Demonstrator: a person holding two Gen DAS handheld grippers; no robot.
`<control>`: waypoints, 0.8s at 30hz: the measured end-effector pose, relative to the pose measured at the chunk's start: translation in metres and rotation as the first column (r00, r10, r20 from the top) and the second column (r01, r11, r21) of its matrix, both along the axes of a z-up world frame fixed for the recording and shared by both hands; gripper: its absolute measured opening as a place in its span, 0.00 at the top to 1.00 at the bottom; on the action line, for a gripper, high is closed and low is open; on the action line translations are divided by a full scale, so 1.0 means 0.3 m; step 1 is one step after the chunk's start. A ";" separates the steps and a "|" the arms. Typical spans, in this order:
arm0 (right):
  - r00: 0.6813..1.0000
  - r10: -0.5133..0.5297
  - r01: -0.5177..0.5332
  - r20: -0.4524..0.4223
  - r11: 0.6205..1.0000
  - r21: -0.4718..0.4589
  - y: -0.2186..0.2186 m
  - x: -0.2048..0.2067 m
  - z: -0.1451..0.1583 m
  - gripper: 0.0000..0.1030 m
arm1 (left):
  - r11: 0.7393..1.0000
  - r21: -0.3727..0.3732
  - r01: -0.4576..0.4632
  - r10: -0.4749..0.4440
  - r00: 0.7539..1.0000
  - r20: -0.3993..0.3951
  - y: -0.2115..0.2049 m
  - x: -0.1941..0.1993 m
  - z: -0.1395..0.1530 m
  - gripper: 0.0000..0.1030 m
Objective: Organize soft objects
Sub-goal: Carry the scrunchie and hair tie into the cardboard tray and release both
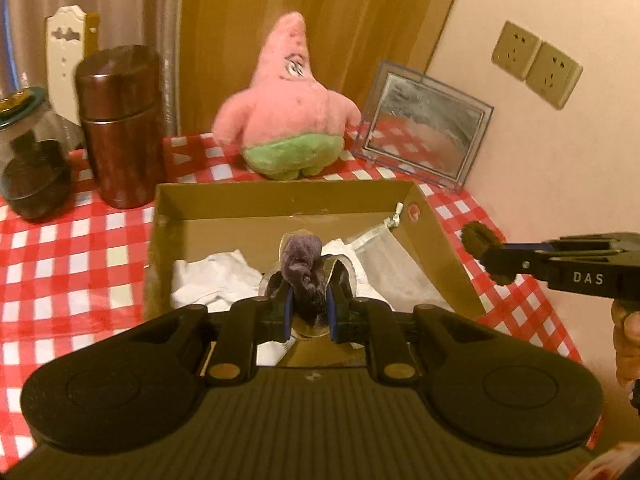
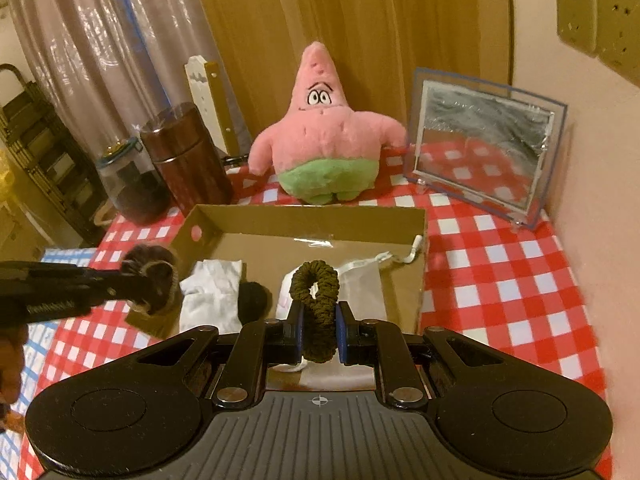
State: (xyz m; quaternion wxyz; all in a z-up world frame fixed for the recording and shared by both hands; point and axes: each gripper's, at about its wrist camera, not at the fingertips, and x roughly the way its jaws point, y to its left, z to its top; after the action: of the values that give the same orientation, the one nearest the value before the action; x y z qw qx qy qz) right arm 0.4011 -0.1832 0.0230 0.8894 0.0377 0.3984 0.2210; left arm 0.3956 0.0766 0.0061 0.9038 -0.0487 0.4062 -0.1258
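My left gripper (image 1: 308, 300) is shut on a purple scrunchie (image 1: 302, 270) above the near part of an open cardboard box (image 1: 280, 196). My right gripper (image 2: 318, 320) is shut on a dark olive scrunchie (image 2: 316, 300) above the box's near edge (image 2: 304, 212). Each gripper shows in the other view: the right one with its olive scrunchie (image 1: 482, 246) at the box's right side, the left one with its purple scrunchie (image 2: 154, 280) at the box's left corner. Inside the box lie white cloth (image 2: 208, 296), a white drawstring pouch (image 2: 360, 284) and a small dark object (image 2: 252, 298).
A pink plush starfish (image 2: 320, 136) stands behind the box on the red checked tablecloth (image 2: 500, 260). A framed mirror (image 2: 484, 156) leans at the back right. A brown canister (image 2: 184, 156) and a glass jar (image 2: 128, 184) stand at the back left. The wall is close on the right.
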 end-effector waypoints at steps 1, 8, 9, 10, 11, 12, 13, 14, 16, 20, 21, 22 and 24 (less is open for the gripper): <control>1.000 0.001 -0.001 -0.004 1.000 -0.003 0.007 0.014 -0.007 0.84 | 1.000 0.001 0.005 -0.005 1.000 -0.002 -0.011 0.012 -0.008 0.86; 1.000 0.002 -0.002 -0.024 1.000 -0.004 0.028 0.065 -0.054 0.84 | 0.999 0.036 0.012 -0.012 1.000 -0.005 -0.058 0.084 -0.029 0.70; 1.000 0.001 -0.001 -0.027 1.000 -0.003 0.028 0.068 -0.060 0.84 | 0.999 0.031 0.011 -0.011 1.000 -0.004 -0.057 0.089 -0.025 0.70; 1.000 0.001 -0.001 -0.030 1.000 -0.003 0.028 0.071 -0.066 0.84 | 1.000 0.024 0.010 -0.010 1.000 -0.004 -0.054 0.091 -0.021 0.70; 0.999 0.000 0.000 -0.034 1.000 -0.001 0.027 0.072 -0.071 0.84 | 1.000 0.019 0.011 -0.011 1.000 -0.003 -0.052 0.092 -0.017 0.70; 0.999 -0.001 0.001 -0.038 1.000 0.001 0.026 0.077 -0.076 0.84 | 1.000 0.019 0.009 -0.009 1.000 0.000 -0.051 0.091 -0.013 0.70; 0.999 -0.002 0.002 -0.041 1.000 0.003 0.024 0.080 -0.081 0.84 | 1.000 0.023 0.005 -0.005 1.000 0.005 -0.048 0.089 -0.010 0.70; 0.999 -0.004 0.004 -0.044 1.000 0.004 0.023 0.082 -0.084 0.84 | 1.000 0.029 0.001 -0.002 1.000 0.012 -0.045 0.084 -0.009 0.70; 0.999 -0.006 0.006 -0.047 1.000 0.003 0.021 0.089 -0.091 0.84 | 0.999 0.034 -0.007 0.006 1.000 0.021 -0.039 0.077 -0.009 0.69; 0.999 -0.005 0.005 -0.051 1.000 0.004 0.024 0.096 -0.095 0.84 | 0.997 0.075 -0.027 0.023 0.998 0.053 -0.034 0.057 -0.003 0.57; 0.999 -0.004 0.004 -0.050 1.000 0.004 0.026 0.096 -0.094 0.84 | 0.996 0.088 -0.027 0.021 0.998 0.063 -0.035 0.051 0.000 0.50; 0.999 -0.001 0.001 -0.048 1.000 0.006 0.028 0.098 -0.093 0.84 | 0.995 0.099 -0.026 0.020 0.997 0.069 -0.036 0.046 0.002 0.42; 0.999 0.001 -0.001 -0.045 1.000 0.011 0.033 0.098 -0.091 0.82 | 0.993 0.119 -0.020 0.010 0.997 0.081 -0.039 0.035 0.006 0.35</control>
State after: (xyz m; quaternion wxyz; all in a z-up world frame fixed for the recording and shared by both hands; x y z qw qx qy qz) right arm 0.4305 -0.1733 -0.0044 0.8799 0.0474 0.4170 0.2227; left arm 0.4061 0.0650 0.0077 0.9216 0.0078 0.3760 -0.0963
